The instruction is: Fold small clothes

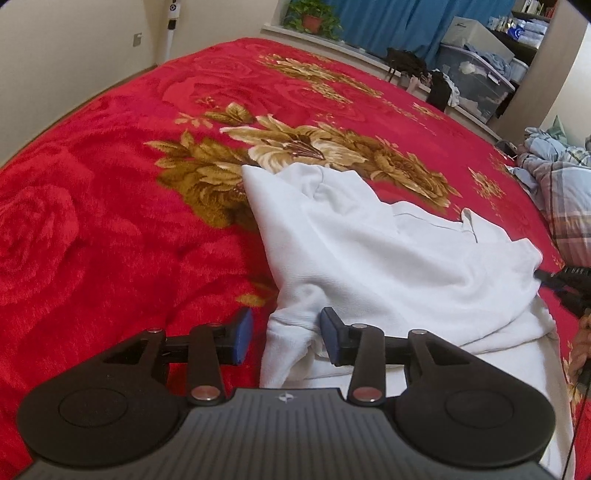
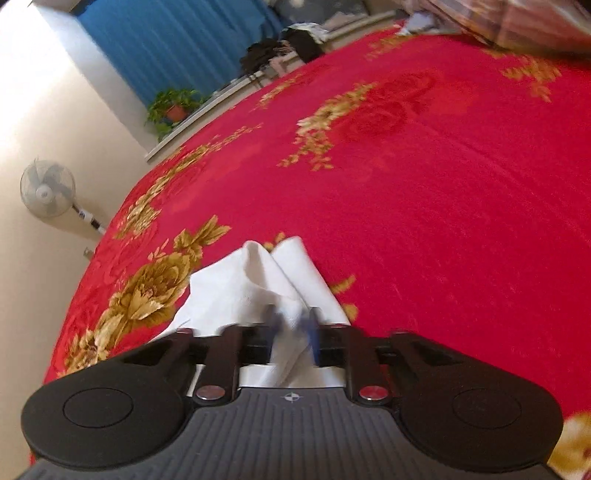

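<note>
Left wrist view: left gripper [image 1: 286, 334] parted, white garment [image 1: 388, 258] fold between, unpinched | right gripper [image 2: 291, 328] clamped on white garment | red floral blanket [image 1: 110, 221] beneath

Bed blanket [image 1: 110, 229]: saturated red, tone-on-tone rose relief, with gold-brown and cream flower sprays [image 1: 295, 155] across the middle and smaller gold sprigs toward the far right.
Garment [image 1: 388, 258]: plain white, one thin grey seam line near its right side.
Left gripper [image 1: 286, 338]: black body, ribbed dark grey housing, blue pads [image 1: 242, 336], silver pivot pins.
Right gripper [image 2: 291, 332]: same black and grey, blue pads blurred against white cloth.
Curtain [image 1: 388, 26], far: blue.
Potted plant [image 1: 312, 16]: green leaves, orange-red pot.
Bedding [image 1: 554, 173], far right: pale blue-grey plaid.
Walls: cream.
Fan [image 2: 48, 188]: white.
</note>
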The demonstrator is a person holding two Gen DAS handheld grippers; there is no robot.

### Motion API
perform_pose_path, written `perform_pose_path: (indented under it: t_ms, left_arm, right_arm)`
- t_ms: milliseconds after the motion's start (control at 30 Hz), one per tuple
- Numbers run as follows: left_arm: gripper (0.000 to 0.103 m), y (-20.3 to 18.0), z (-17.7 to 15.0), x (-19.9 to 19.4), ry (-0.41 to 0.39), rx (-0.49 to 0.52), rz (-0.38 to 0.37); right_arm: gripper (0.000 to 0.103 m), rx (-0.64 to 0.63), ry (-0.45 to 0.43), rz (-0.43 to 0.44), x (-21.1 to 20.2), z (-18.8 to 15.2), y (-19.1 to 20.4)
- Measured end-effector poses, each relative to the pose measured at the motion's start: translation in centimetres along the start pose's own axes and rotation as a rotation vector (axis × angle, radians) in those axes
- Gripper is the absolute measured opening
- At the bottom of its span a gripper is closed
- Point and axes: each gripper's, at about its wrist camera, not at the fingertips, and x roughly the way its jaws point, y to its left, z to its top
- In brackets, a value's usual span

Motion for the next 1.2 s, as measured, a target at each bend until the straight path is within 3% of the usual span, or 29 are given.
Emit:
perform_pose_path:
  t_ms: [200,267,367,400,467,533,633,700,733,767,800,833,867,933,1000,1033,1067,1200]
  left_arm:
    - [0.046,0.4,0.0,0.4,0.030,0.012,0.035]
    - [0.046,0.5,0.2,0.4,0.061,0.005,0.053]
    - [0.047,0.9,0.5,-0.1,0.117,-0.020,0.065]
    - [0.046,1.1,0.6,-0.4,0.134,-0.027,0.073]
    - [0.046,1.0,0.8,-1.3,0.154,-0.013,0.114]
    - [0.042,1.2,1.0,-2.4,0.115,-0.032,0.097]
    - [0.041,1.6,1.4,-3.3,0.008,-0.102,-0.039]
    - [0.024,1.6,1.3,-2.3,0.007,-0.096,-0.077]
    - [0.018,1.6,0.9,-1.3,0.053,-0.069,-0.041]
    - [0.019,1.8,0.3,-0.2,0.110,-0.047,0.026]
    - [0.024,2.1,0.0,0.2,0.123,-0.052,0.046]
    - [0.022,2.2,0.0,-0.3,0.110,-0.073,0.040]
    - [0.012,2.0,0.3,-0.9,0.090,-0.071,0.046]
    - [0.009,1.1,0.5,-2.3,0.006,-0.028,0.057]
    - [0.009,1.1,0.1,-1.9,0.024,-0.028,0.047]
    - [0.010,1.2,-0.3,-1.0,0.075,-0.027,0.074]
    - [0.017,1.4,-0.7,-0.5,0.104,-0.025,0.093]
    - [0.019,0.3,-0.2,-3.9,0.015,-0.002,0.105]
  right_arm:
    - [0.003,-0.013,-0.294,0.072,-7.9,0.1,2.6]
    - [0.004,-0.057,-0.250,-0.026,-7.9,-1.2,2.4]
    - [0.009,-0.069,-0.038,-0.150,-4.6,-2.5,0.0]
    - [0.009,-0.046,-0.024,-0.175,-4.3,-2.6,-0.7]
    - [0.009,-0.024,-0.077,-0.189,-5.2,-2.4,-1.3]
    - [0.011,-0.044,-0.119,-0.150,-6.1,-2.1,-0.8]
    - [0.018,-0.080,-0.118,-0.028,-6.3,-1.8,0.0]
    - [0.025,-0.076,-0.052,0.029,-5.4,-1.9,-0.1]
    - [0.025,-0.080,0.014,0.011,-4.3,-1.9,-0.3]
    - [0.016,-0.099,0.066,-0.058,-3.4,-2.0,-0.5]
    - [0.000,-0.100,0.085,-0.101,-3.1,-2.0,-1.0]
    - [0.000,-0.073,0.080,-0.105,-3.5,-1.8,-1.3]
    - [0.003,-0.058,0.069,-0.108,-4.3,-1.5,-1.3]
    - [0.016,-0.109,0.017,-0.122,-6.4,-1.3,-0.5]
    - [0.033,-0.181,-0.018,-0.111,-8.4,-1.3,0.0]
    - [0.034,-0.204,-0.017,-0.121,-9.3,-1.5,0.1]
    - [0.034,-0.213,-0.013,-0.129,-10.2,-1.7,0.0]
    - [0.036,-0.222,-0.031,-0.092,-15.0,-2.1,0.0]
